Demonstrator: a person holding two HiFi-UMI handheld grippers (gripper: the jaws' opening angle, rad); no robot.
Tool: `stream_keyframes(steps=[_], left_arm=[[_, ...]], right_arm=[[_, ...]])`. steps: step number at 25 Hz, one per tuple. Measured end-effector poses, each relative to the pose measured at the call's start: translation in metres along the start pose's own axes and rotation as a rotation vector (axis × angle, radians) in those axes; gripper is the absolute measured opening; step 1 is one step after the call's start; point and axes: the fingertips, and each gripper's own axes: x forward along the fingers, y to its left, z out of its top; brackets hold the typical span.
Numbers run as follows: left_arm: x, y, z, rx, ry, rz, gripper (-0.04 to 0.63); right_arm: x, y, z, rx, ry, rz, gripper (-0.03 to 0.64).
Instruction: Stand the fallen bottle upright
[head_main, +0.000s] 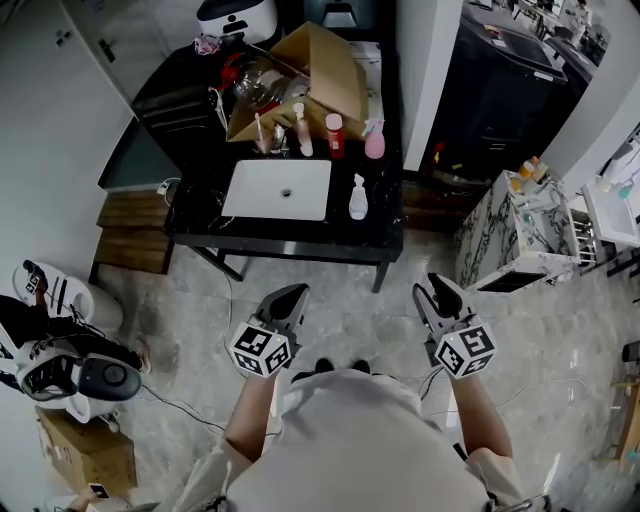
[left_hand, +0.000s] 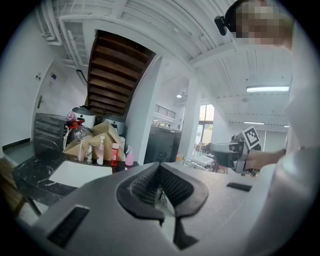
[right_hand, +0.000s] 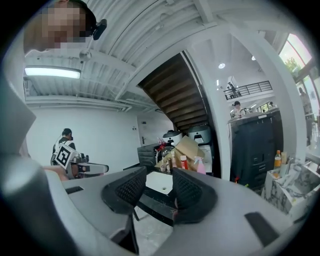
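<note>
**lurker:** Head view has you parked well back from the black table (head_main: 290, 243). So where's the bottle?

**me:** The white spray bottle (head_main: 358, 197) is standing upright on the tabletop, just beside the right edge of the white basin (head_main: 250, 205). Only pale floor (head_main: 340, 310) lies between it and me.

**lurker:** And the jaws?

**me:** My left gripper (head_main: 287, 296) has its tips pinched together with nothing in them. My right gripper (head_main: 441, 291) has its jaws clearly apart and isn't gripping anything either. In the right gripper view, all I see through the gap is the table edge and the basin, way off.

**lurker:** Any clutter near the bottle?

**me:** Yeah, there's a row behind it: pink spray bottle (head_main: 375, 141), red-capped bottle (head_main: 334, 135), tall pale bottle (head_main: 300, 130), then a cardboard box (head_main: 325, 65) lying open. A marble-look cabinet (head_main: 505, 235) is off to my right and wooden steps (head_main: 130, 235) are left of the table. On the floor at my left is a white machine (head_main: 60, 360) with cables.
</note>
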Motion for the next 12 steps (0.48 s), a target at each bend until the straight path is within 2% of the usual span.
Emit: stream_keyframes(steps=[7,12], left_arm=[[0.007,0.004,0.000,-0.005,-0.008,0.032,0.006],[0.011,0.004,-0.004,-0.006,-0.004,0.067,0.006]], right_arm=[[0.010,-0.015,-0.003,0.036,0.012,0.031,0.258],[0.015,-0.025,-0.009,0.036,0.032,0.057,0.268]])
